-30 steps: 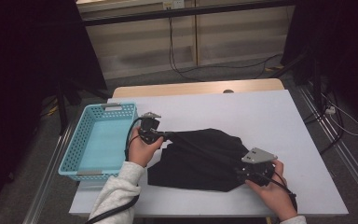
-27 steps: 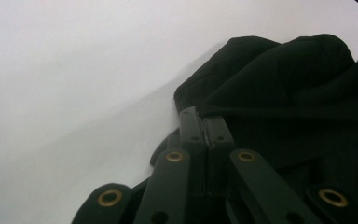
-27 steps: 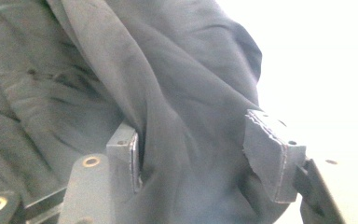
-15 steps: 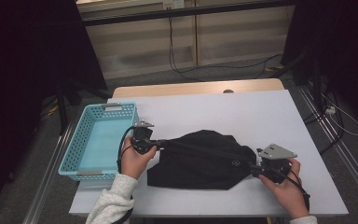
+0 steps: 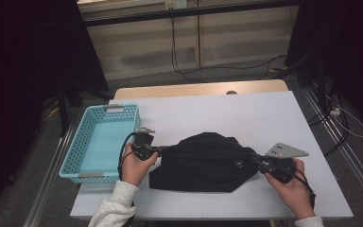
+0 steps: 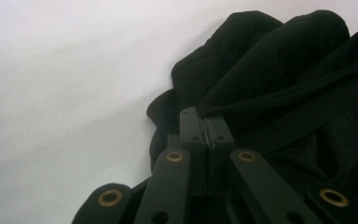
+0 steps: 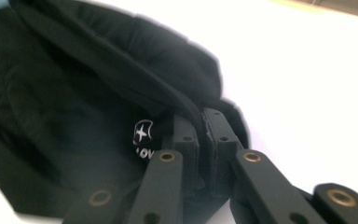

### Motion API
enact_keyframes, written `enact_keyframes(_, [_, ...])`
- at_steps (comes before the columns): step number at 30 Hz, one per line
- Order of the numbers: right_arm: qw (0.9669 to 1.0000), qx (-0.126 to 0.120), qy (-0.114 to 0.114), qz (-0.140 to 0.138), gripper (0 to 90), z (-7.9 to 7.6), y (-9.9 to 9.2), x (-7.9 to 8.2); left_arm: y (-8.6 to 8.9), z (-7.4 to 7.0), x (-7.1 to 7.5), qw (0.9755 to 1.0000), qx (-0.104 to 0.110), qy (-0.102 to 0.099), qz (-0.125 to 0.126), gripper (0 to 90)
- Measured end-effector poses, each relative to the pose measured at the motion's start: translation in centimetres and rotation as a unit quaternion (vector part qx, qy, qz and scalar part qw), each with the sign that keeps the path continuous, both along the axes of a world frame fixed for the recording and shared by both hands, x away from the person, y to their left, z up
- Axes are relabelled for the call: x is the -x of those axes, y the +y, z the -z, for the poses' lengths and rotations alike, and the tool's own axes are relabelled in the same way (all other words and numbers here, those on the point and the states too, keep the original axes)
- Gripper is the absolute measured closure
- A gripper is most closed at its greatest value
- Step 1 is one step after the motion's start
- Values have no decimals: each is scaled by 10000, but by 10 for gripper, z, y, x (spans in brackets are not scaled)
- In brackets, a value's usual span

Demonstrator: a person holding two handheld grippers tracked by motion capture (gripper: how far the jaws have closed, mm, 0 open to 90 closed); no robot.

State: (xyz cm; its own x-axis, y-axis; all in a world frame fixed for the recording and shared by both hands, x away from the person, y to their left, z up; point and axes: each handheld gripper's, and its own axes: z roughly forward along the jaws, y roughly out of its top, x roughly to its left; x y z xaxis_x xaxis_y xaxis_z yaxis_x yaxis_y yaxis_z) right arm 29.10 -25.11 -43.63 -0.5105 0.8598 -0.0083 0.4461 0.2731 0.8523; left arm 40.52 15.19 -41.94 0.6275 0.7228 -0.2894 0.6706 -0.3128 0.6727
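Note:
A black garment (image 5: 207, 161) lies bunched on the white table (image 5: 246, 118), stretched between my two grippers. My left gripper (image 5: 162, 150) is shut on a fold at the garment's left edge; in the left gripper view the jaws (image 6: 206, 125) meet on black cloth (image 6: 279, 60). My right gripper (image 5: 254, 160) holds the right edge. Its jaws have just been closing and now pinch a hem of the cloth (image 7: 98, 84) between them (image 7: 200, 123). A small white logo (image 7: 142, 131) sits just left of those jaws.
An empty light blue basket (image 5: 72, 156) stands at the table's left edge, close to my left hand (image 5: 134, 165). Bare white tabletop lies behind and to the right of the garment. A wooden strip (image 5: 194, 89) runs along the far edge.
The left hand drew left and nearer, the right hand went right, and the garment is pulled longer between them. The right jaws now grip the cloth's right edge.

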Motion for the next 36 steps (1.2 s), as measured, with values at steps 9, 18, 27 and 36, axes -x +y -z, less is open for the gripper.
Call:
enact_keyframes(9, [9982, -186, -535, 208, 860, -16, -1, -9, 7, -22, 4, 9997, 144, -169, -87, 889])
enact_keyframes(18, [9987, 188, -87, 463, 806, 18, -5, -18, -4, -3, 5, 9998, 97, 132, 109, 888])
enact_keyframes(27, [9983, -241, 52, 527, 670, 22, -21, -9, -9, 2, 6, 9997, 107, 174, 144, 886])
enact_keyframes(36, [9994, -153, 74, 292, 492, 25, -19, -4, -6, 0, 5, 9996, 227, 140, 94, 884])
